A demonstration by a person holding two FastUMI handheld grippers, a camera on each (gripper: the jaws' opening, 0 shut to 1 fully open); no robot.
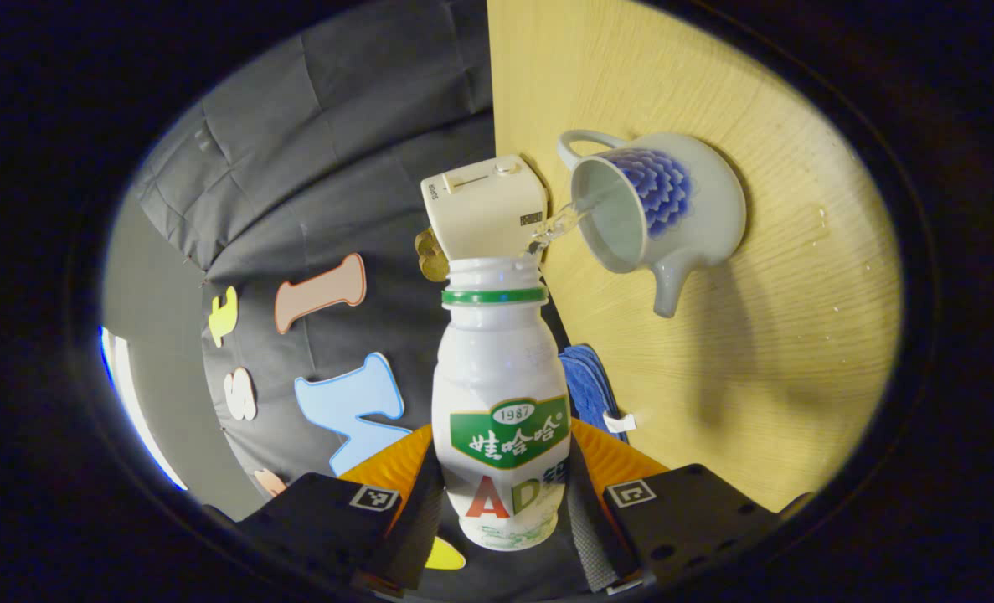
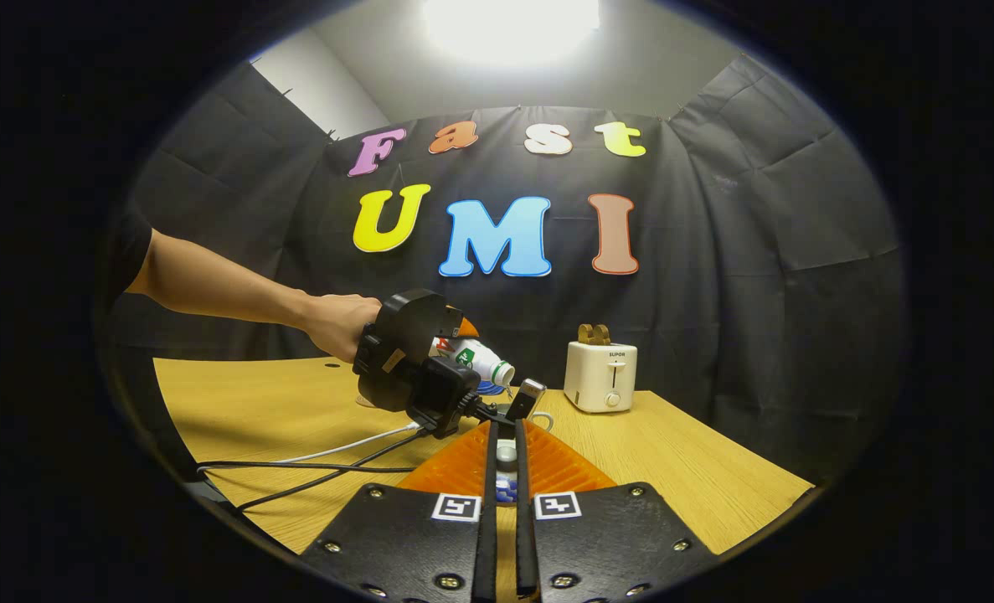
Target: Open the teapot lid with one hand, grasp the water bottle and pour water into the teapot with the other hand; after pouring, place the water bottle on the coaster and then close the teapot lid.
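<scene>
wooden table (image 1: 756,377) is being wetted nearby. bottle (image 1: 501,402) is being pinched by left gripper (image 1: 505,511), water is being poured into teapot (image 1: 672,209); tilt should be kept steady. right gripper (image 2: 505,502) is pinching the lid (image 2: 506,456).

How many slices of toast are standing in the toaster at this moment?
2, as far as the pictures show. Both slices stand side by side in the top of the toaster at the table's back edge; anything deeper in the slots would be hidden.
</scene>
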